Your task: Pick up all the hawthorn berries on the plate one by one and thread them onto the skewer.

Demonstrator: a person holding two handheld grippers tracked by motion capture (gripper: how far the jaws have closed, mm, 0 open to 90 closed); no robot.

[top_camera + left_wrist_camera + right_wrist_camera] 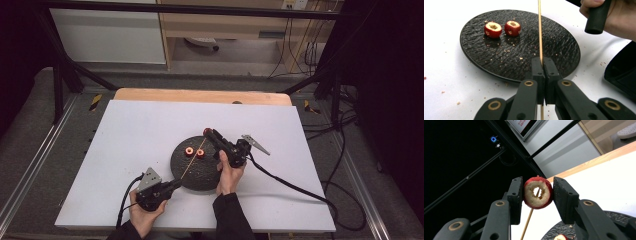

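Left claw [541,62] clenched on skewer [539,30]; right claw [537,192] grasping cored fruit [538,192]

A white sheet [140,150] covers most of the bench [200,95], whose wooden edge shows bare along the far side. Small reddish-brown crumbs [442,92] lie scattered over the white surface. A black metal frame [60,65] stands around the bench, with a bar across the top and slanted struts at both far corners. Yellow-and-black striped tape [95,101] marks the grey floor at the left, and a matching patch [310,106] sits at the right. Beyond are a white panel [107,35] and a wooden shelf unit [225,25], with dark cables [300,50] hanging beside it
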